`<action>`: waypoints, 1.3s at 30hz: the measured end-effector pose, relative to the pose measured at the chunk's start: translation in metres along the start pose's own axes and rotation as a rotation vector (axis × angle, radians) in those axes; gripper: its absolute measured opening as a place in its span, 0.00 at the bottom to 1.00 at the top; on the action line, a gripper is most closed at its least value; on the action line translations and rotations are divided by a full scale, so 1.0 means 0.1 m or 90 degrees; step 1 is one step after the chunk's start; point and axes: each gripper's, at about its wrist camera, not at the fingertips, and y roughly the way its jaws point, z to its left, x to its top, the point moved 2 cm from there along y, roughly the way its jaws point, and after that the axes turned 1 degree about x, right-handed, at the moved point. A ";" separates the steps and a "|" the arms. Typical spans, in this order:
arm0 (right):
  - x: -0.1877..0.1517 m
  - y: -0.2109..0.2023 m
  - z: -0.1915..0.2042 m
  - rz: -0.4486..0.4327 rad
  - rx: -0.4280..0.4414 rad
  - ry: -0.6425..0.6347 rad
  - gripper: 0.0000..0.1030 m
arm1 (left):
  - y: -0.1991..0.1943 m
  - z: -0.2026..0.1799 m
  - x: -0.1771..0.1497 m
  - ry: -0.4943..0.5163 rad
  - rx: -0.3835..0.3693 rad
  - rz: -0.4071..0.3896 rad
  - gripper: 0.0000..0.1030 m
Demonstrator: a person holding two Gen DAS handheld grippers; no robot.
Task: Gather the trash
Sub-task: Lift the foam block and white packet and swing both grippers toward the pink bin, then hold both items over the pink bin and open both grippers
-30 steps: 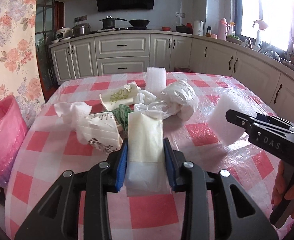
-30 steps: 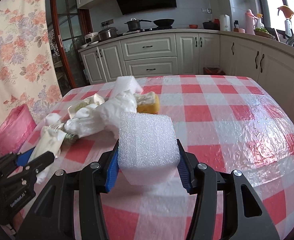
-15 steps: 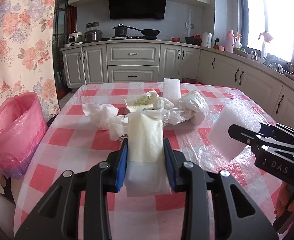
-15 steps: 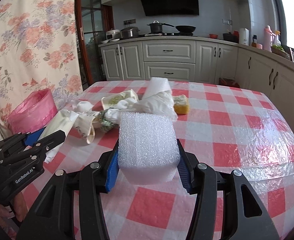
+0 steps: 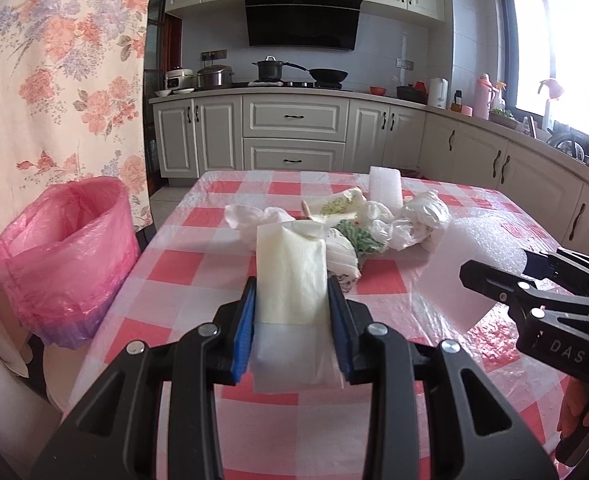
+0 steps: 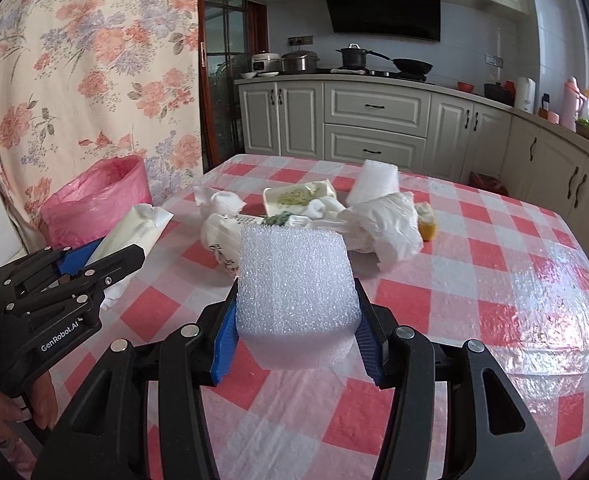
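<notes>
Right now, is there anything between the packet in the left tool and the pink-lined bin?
Nothing visible blocks it. The left tool grips the cream packet above the table edge; the bin stands open beside that edge. The remaining trash pile lies farther back.

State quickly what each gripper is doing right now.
Left gripper: shut on a cream packet.
Right gripper: shut on a foam block.

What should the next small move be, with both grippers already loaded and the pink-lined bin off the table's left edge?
Probably swing the left gripper left toward the pink-lined bin. It already grips the cream packet, and the bin stands open beside the table. The right gripper, holding the white foam block, sits farther away and can follow.
</notes>
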 end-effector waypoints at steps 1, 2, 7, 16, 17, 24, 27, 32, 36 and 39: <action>0.01 0.00 0.03 -0.001 0.003 -0.003 0.48 | -0.02 0.03 0.00 -0.002 0.004 -0.002 0.32; 0.02 0.01 0.07 -0.002 0.007 -0.007 0.48 | -0.04 0.07 0.00 -0.004 0.007 -0.005 0.32; 0.10 0.07 0.27 -0.004 0.029 -0.028 0.48 | -0.15 0.29 0.02 -0.013 0.036 -0.019 0.32; 0.41 0.22 0.76 -0.029 0.103 -0.072 0.48 | -0.42 0.78 0.15 -0.038 0.104 -0.056 0.32; 0.46 0.24 0.83 -0.033 0.112 -0.079 0.48 | -0.44 0.84 0.18 -0.041 0.111 -0.060 0.32; 0.80 0.44 1.28 -0.053 0.191 -0.104 0.48 | -0.61 1.45 0.39 -0.089 0.171 -0.085 0.32; 0.94 0.57 1.50 -0.057 0.220 -0.119 0.48 | -0.59 1.75 0.48 -0.109 0.193 -0.081 0.33; 1.16 0.82 1.81 -0.056 0.265 -0.134 0.49 | -0.43 2.18 0.59 -0.122 0.229 -0.070 0.33; 1.33 1.07 2.05 -0.050 0.292 -0.142 0.49 | -0.25 2.52 0.67 -0.136 0.246 -0.057 0.33; 1.44 1.28 2.20 -0.038 0.310 -0.139 0.49 | -0.12 2.73 0.72 -0.150 0.248 -0.049 0.35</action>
